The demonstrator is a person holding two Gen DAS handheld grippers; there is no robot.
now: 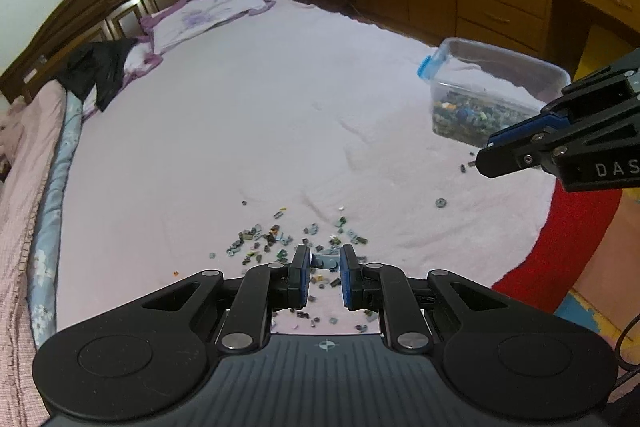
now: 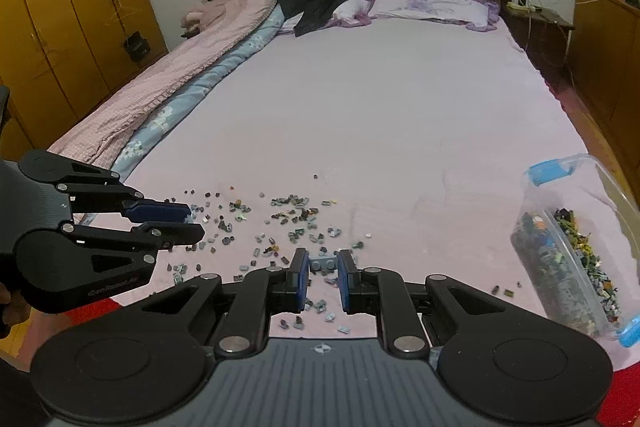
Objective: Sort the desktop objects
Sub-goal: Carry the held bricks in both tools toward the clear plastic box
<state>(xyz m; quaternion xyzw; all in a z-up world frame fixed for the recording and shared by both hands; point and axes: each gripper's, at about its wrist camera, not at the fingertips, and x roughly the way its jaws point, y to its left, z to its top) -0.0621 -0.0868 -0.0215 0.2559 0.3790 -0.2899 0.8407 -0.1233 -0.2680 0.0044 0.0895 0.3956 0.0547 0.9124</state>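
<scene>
Grey two-stud plastic brick (image 2: 324,263) is pinched only at the tips of the right gripper (image 2: 324,269), so a jolt could flick it back among the scattered small bricks (image 2: 292,211), short of the clear blue-latched plastic bin (image 2: 540,199). The left gripper (image 1: 325,269), low over the pink bedsheet (image 1: 280,107) and tilted forward and down, likewise clamps a blue-grey flat brick (image 1: 325,261).
</scene>
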